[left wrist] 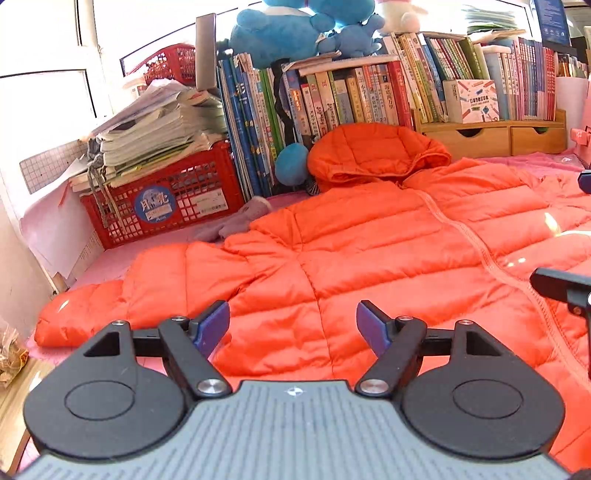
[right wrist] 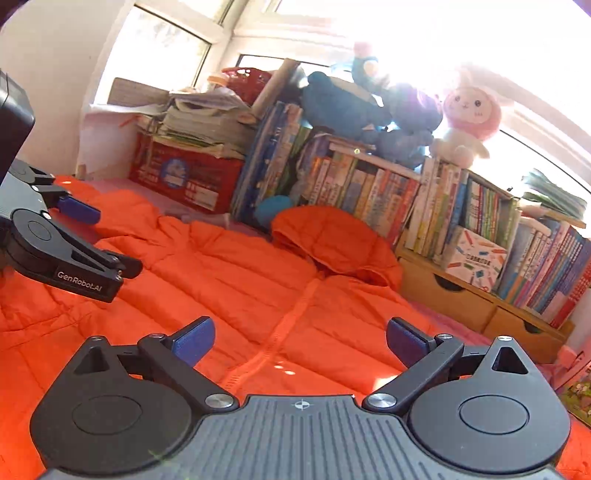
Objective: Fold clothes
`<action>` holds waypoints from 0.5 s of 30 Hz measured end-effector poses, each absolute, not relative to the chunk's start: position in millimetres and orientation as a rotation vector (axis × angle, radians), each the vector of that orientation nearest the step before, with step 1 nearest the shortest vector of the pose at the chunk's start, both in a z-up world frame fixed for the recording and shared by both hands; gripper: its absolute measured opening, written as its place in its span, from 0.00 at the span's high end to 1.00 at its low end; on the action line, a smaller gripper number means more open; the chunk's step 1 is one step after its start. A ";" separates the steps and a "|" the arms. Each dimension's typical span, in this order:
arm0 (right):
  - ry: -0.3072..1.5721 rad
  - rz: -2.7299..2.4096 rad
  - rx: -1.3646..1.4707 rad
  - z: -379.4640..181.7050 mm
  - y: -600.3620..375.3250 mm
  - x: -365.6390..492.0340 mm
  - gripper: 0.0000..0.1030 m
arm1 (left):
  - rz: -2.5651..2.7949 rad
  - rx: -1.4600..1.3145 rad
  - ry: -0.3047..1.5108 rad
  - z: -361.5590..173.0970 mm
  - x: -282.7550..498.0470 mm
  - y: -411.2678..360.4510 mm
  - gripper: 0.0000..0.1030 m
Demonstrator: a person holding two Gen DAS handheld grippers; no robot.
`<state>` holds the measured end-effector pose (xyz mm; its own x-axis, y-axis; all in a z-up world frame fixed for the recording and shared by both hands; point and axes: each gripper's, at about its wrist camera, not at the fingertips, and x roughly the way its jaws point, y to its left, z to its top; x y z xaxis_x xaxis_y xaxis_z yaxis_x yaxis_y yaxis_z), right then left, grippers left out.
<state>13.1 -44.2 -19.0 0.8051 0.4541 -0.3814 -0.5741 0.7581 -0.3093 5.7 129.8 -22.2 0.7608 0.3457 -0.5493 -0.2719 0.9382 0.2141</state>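
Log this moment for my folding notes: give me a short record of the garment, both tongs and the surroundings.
garment: orange puffer jacket, spread flat, front up, zipped
hood: hood propped against the books
left sleeve: sleeve stretched out sideways, unfolded
surface: pink cover
left tongs: left tongs open, nothing between them, above the jacket
right tongs: right tongs open wide, empty, over the zip line
background: red crate, blue plush toy
folding: not yet begun

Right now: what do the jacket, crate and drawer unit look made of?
Jacket: shiny orange synthetic shell, likely nylon, padded; quilted seams and glare spots. Crate: red moulded plastic; lattice walls. Drawer unit: light wood or bamboo, matt; grain unclear.
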 end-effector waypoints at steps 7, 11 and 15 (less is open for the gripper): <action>0.455 0.524 -0.426 -47.2 -33.4 29.9 0.00 | 0.414 -0.175 0.635 -25.8 -5.2 196.0 0.26; 0.541 0.532 -0.360 -53.6 -38.5 43.7 0.00 | 0.550 -0.443 0.588 -23.6 -3.3 267.5 0.27; 0.535 0.519 -0.387 -57.7 -34.8 41.1 0.00 | 0.657 -0.541 0.578 -24.9 8.7 312.7 0.30</action>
<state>41.1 -34.8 -57.7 0.7379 0.3627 -0.5691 -0.5579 0.8024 -0.2121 8.7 312.6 -24.9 0.6501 0.4038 -0.6437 -0.6899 0.6687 -0.2772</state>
